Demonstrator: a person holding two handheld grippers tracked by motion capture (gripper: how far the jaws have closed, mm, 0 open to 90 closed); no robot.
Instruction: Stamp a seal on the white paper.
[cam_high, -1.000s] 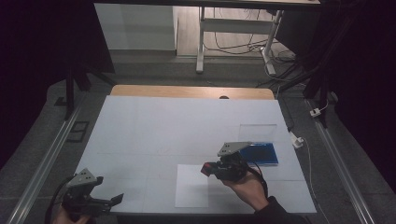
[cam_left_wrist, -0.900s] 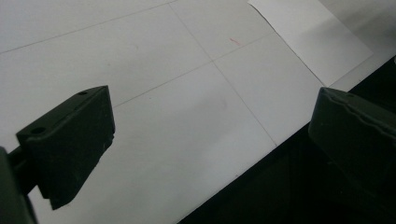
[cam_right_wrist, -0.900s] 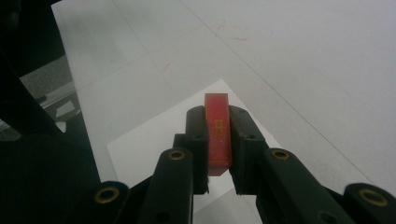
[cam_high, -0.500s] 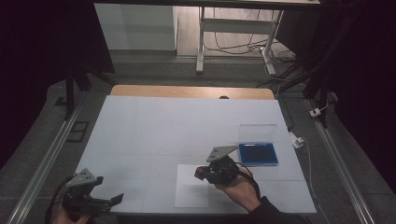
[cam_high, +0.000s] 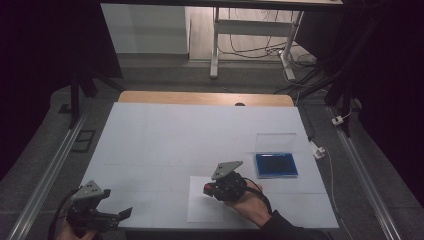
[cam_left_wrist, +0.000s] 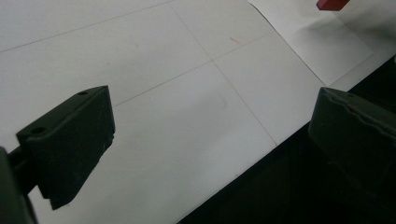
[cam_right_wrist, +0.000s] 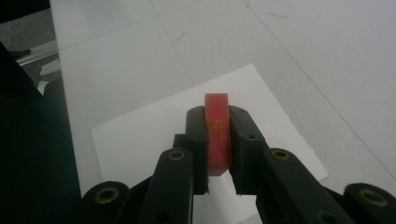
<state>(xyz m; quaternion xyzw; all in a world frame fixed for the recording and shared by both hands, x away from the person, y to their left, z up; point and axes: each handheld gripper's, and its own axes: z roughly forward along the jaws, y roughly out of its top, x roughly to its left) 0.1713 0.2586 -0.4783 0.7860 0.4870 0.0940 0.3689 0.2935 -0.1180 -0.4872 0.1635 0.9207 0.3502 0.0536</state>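
Observation:
My right gripper (cam_high: 210, 189) is shut on a small red block (cam_right_wrist: 217, 135) with faint yellow marks on its face. It hangs just over a white paper sheet (cam_high: 205, 206) near the table's front edge. In the left gripper view, the red block (cam_left_wrist: 332, 3) shows at the top right, above the sheet (cam_left_wrist: 317, 46). A blue pad in an open clear case (cam_high: 276, 165) lies to the right of the sheet. My left gripper (cam_high: 120, 215) rests at the front left corner, open, nothing between its jaws.
The white table top (cam_high: 190, 135) has thin pencil lines across it and a wooden strip (cam_high: 200, 98) at the far edge. A white cable plug (cam_high: 318, 150) lies off the right edge. Metal rails (cam_high: 45, 180) run along both sides.
My right gripper has carried the red block leftward from beside the blue pad to above the paper sheet. The left gripper has stayed where it was.

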